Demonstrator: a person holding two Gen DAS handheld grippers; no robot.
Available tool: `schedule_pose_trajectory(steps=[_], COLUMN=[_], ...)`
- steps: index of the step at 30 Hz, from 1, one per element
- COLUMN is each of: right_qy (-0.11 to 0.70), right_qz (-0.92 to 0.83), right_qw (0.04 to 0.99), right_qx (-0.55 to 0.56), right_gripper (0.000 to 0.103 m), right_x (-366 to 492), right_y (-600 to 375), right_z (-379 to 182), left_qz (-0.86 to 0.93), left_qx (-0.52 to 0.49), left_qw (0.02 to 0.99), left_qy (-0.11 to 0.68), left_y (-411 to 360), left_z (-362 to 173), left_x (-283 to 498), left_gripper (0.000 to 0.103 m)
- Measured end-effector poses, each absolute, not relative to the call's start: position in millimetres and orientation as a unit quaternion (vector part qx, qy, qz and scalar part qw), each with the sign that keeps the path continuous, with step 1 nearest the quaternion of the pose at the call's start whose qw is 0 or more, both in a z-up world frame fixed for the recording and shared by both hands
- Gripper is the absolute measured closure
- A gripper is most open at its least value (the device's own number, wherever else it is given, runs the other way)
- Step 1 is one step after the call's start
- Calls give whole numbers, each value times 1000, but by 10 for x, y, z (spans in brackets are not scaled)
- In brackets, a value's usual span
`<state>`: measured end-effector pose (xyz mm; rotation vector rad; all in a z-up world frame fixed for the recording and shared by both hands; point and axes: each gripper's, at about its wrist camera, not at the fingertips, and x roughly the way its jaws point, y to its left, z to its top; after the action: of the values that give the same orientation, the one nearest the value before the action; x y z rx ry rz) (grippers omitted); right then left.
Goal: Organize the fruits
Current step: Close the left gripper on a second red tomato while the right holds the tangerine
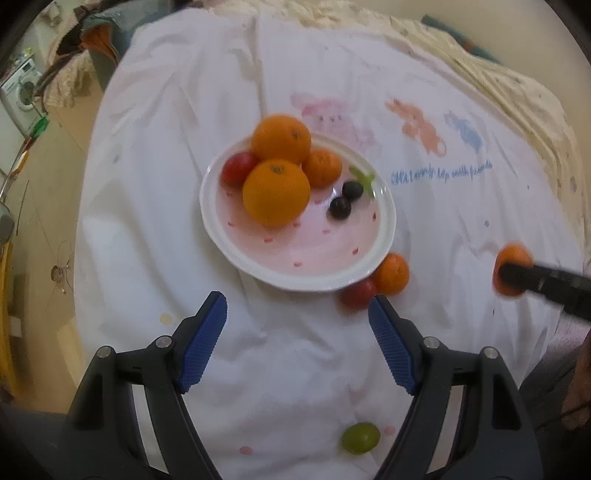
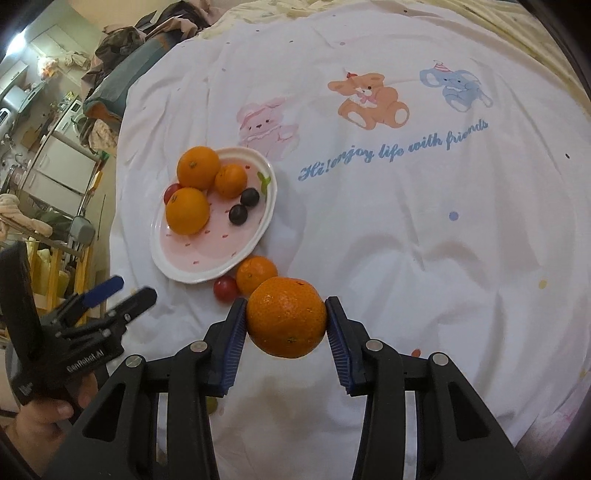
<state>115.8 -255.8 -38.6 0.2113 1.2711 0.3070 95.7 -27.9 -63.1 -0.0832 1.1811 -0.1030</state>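
A pink-and-white plate (image 1: pixel 314 258) (image 2: pixel 173 254) lies on the white cloth. It holds two oranges (image 1: pixel 276 192) (image 2: pixel 187 210), a mandarin (image 1: pixel 322 167), a cherry tomato (image 1: pixel 238 168) and two dark grapes (image 1: pixel 340 207). A mandarin (image 1: pixel 392 273) (image 2: pixel 255 272) and a cherry tomato (image 1: pixel 357 293) (image 2: pixel 225 288) lie just off the plate's near rim. My left gripper (image 1: pixel 297 314) is open and empty, hovering near the plate. My right gripper (image 2: pixel 287 319) is shut on an orange (image 2: pixel 286 317), held above the cloth; it also shows in the left wrist view (image 1: pixel 511 269). A green grape (image 1: pixel 360 437) lies below the left gripper.
The white cloth (image 2: pixel 406 221) with cartoon animals and blue lettering covers a bed. Its left edge drops to the floor (image 1: pixel 48 221), with furniture and a washing machine (image 1: pixel 20 85) beyond. A pile of clothes (image 2: pixel 147 29) lies at the far left corner.
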Motion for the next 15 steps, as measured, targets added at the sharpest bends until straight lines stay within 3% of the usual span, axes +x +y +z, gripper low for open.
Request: schedule_pose_trajectory(steps=[8,15], right_qy=[569,588], right_qz=[160,155], right_qw=[797,780], right_qx=[121,151], right_gripper=[59,59], right_x=[1358,1502], right_y=[-2673,-2814], right_z=[-324,-598], left_qz=[-65,-97], left_qx=[-17,41], left_qw=[810,808], left_qy=[582,580], left_y=[-469,-907], left_z=[-848,-1008], left_x=[985,1086], left_gripper=[27,41])
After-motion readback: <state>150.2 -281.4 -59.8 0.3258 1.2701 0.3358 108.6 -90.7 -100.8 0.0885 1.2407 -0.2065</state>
